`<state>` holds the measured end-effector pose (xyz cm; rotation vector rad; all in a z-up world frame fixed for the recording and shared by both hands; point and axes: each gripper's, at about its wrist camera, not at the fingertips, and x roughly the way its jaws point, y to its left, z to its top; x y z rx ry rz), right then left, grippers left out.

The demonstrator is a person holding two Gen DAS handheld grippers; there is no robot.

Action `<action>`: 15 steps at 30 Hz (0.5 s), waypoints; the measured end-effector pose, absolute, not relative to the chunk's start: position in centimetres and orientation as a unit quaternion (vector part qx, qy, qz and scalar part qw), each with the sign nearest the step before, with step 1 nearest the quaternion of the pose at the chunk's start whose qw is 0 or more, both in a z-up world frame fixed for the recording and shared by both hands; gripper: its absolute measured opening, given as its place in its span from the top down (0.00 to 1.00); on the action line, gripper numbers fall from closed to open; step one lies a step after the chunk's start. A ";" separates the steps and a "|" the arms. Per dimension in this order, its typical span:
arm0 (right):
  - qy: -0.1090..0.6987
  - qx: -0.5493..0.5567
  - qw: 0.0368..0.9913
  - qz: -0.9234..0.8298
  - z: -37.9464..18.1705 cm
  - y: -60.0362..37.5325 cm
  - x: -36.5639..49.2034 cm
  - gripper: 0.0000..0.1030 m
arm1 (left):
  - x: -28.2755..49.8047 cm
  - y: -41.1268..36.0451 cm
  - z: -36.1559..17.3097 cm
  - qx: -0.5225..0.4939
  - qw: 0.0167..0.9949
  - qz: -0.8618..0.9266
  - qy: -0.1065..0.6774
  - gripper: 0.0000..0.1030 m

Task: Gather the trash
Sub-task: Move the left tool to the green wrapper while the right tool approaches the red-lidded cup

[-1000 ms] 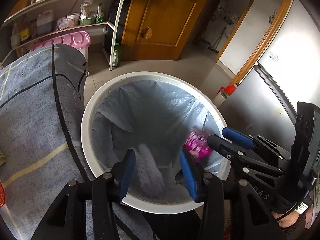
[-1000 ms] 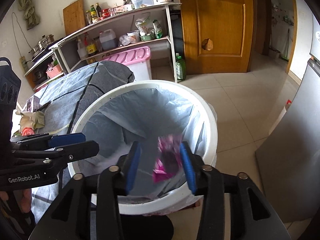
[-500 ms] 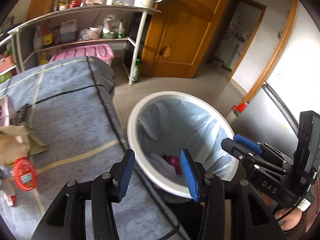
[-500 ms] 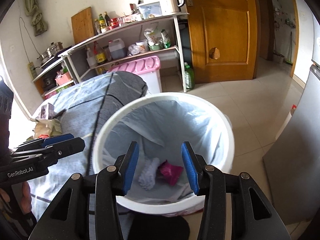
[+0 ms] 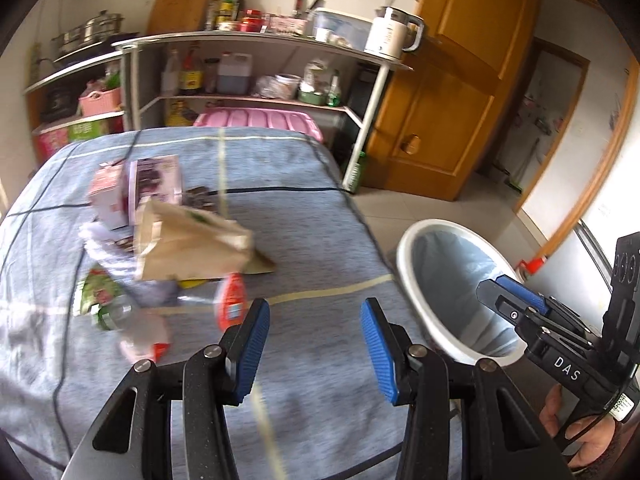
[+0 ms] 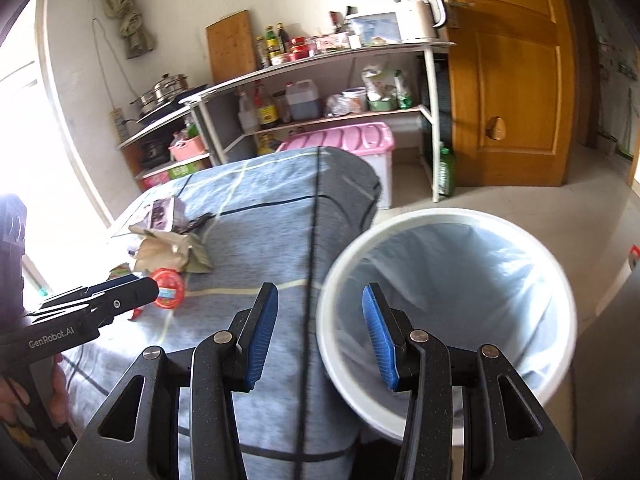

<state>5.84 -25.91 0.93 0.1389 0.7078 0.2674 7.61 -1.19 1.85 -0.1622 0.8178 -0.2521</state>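
Note:
My left gripper (image 5: 315, 344) is open and empty above the blue-grey cloth-covered table (image 5: 304, 216). Trash lies on the table ahead and to its left: a brown paper bag (image 5: 188, 246), a pink carton (image 5: 110, 198), a red-capped container (image 5: 230, 306), a green wrapper (image 5: 98, 292) and a clear plastic bottle (image 5: 136, 326). The white bin with a pale liner (image 5: 452, 280) stands at the table's right edge. My right gripper (image 6: 316, 332) is open and empty over the bin's (image 6: 448, 280) near left rim. The paper bag (image 6: 168, 252) and red container (image 6: 170, 282) also show there.
A metal shelf rack (image 5: 256, 64) with bottles and a kettle stands behind the table, with a pink-lidded box (image 5: 256, 120) under it. A wooden door (image 5: 452, 92) is at the right. The tiled floor (image 6: 500, 200) lies beyond the bin.
Both grippers let go of trash into the bin, then drew back. The left gripper swung left toward the trash on the table. The right gripper shifted left to the bin's rim.

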 end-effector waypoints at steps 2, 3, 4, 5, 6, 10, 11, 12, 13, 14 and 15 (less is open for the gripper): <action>0.345 0.063 0.925 0.148 0.9 -24.3 6.2 0.56 | 7.3 0.9 1.8 -0.085 0.910 -0.097 0.395 0.54; 0.345 0.061 0.924 0.154 0.9 -23.5 6.3 0.56 | 7.1 1.8 1.8 -0.086 0.911 -0.086 0.393 0.54; 0.348 0.060 0.922 0.162 0.8 -22.7 6.5 0.56 | 6.9 2.6 1.7 -0.089 0.912 -0.076 0.394 0.54; 0.350 0.058 0.919 0.170 0.6 -21.8 6.7 0.56 | 6.8 3.7 1.7 -0.096 0.912 -0.068 0.392 0.54; 0.351 0.057 0.917 0.178 0.5 -21.2 6.9 0.56 | 6.6 4.7 1.7 -0.102 0.913 -0.063 0.390 0.54; 0.363 0.048 0.908 0.203 -0.1 -18.0 7.7 0.56 | 6.1 8.4 1.2 -0.121 0.913 -0.026 0.388 0.54; 0.366 0.045 0.906 0.209 -0.2 -17.2 7.8 0.56 | 6.0 9.1 1.0 -0.127 0.913 -0.019 0.388 0.54; 0.367 0.043 0.904 0.215 -0.3 -16.6 8.0 0.56 | 5.9 10.0 1.0 -0.133 0.913 -0.013 0.385 0.54; 0.369 0.041 0.901 0.223 -0.4 -15.9 8.2 0.56 | 5.8 10.8 0.9 -0.136 0.913 -0.008 0.383 0.54; 0.371 0.037 0.899 0.230 -0.5 -15.1 8.4 0.56 | 5.9 11.3 0.7 -0.142 0.913 -0.002 0.384 0.54; 0.372 0.032 0.896 0.239 -0.5 -14.4 8.6 0.56 | 5.9 12.0 0.6 -0.149 0.912 0.002 0.383 0.54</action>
